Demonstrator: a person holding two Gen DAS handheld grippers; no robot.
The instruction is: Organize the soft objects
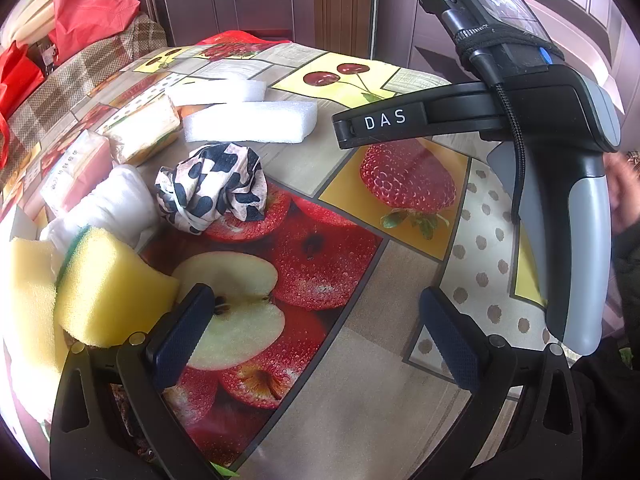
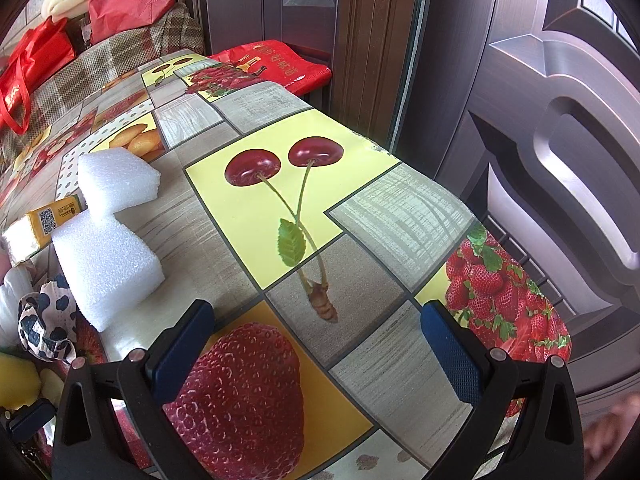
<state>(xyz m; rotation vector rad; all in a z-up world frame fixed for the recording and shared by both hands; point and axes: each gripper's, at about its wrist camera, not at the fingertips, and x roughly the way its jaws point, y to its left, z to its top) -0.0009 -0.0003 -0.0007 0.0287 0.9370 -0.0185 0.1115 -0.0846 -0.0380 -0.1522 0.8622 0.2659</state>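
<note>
Both the left gripper (image 1: 316, 334) and the right gripper (image 2: 318, 344) hovered spread and empty over the fruit-print bench (image 1: 360, 380), the soft things bunched at its left, so a pick seemed next, likely the crumpled spotted cloth (image 1: 212, 186) beside the yellow sponge (image 1: 108, 284).

It was a home: a fruit-print oilcloth (image 2: 372, 208) covered the table ahead of the claws, brown panelled doors (image 2: 560, 128) stood beyond, red shopping bags (image 1: 92, 8) sat far left on a plaid sofa (image 1: 80, 80).
</note>
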